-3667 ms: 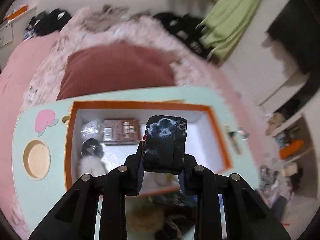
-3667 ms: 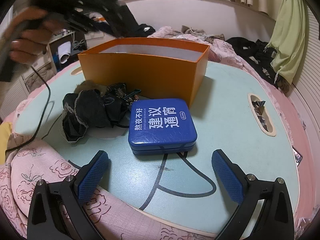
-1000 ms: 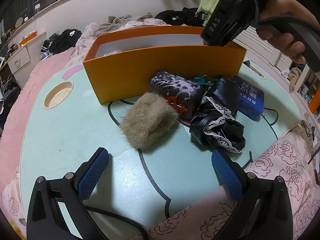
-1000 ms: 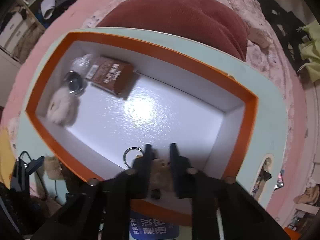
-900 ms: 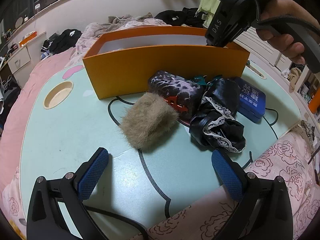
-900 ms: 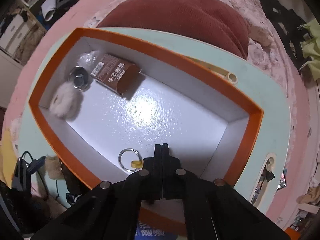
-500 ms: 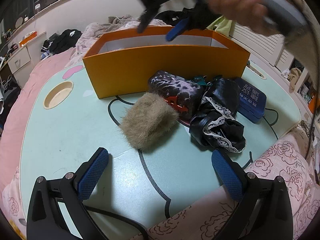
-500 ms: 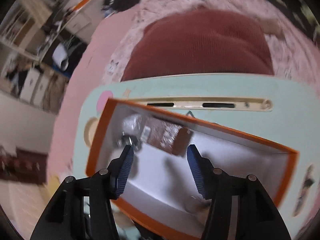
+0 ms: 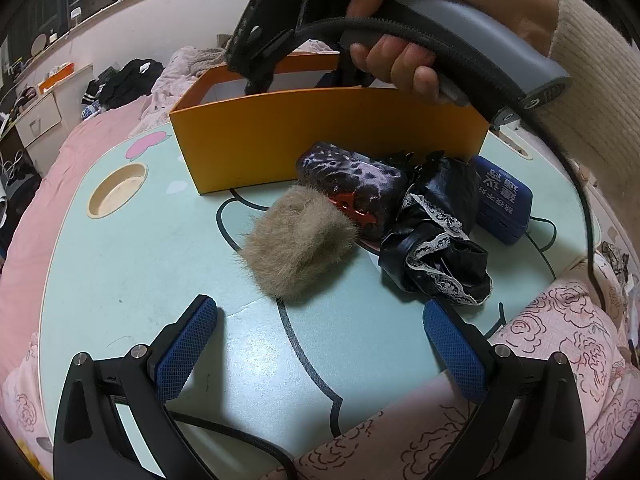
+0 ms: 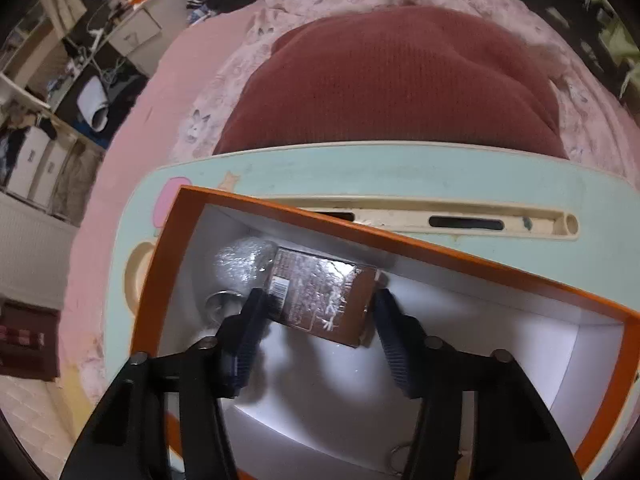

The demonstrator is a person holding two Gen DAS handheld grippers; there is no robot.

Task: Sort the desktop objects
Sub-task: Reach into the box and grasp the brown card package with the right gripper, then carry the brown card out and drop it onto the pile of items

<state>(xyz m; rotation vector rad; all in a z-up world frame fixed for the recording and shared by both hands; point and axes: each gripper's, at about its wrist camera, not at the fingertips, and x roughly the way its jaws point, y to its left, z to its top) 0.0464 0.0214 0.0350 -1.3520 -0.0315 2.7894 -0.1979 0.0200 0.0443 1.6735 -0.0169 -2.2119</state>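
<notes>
Now right tongs (image 10: 316, 312) closing astride brown packet (image 10: 320, 300), earlier shut; left tongs (image 9: 320, 344) apart.

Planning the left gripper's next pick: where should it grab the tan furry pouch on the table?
Grip the tan furry pouch across its short width at mid-body, from above. It lies flat and alone on its near side, while its far end abuts the dark speckled case.

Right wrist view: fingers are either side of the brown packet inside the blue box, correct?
Not quite. The box is orange with a white inside, not blue, as the right wrist view shows. The rest holds: the right gripper has its closing fingers either side of the brown packet inside that box.
</notes>
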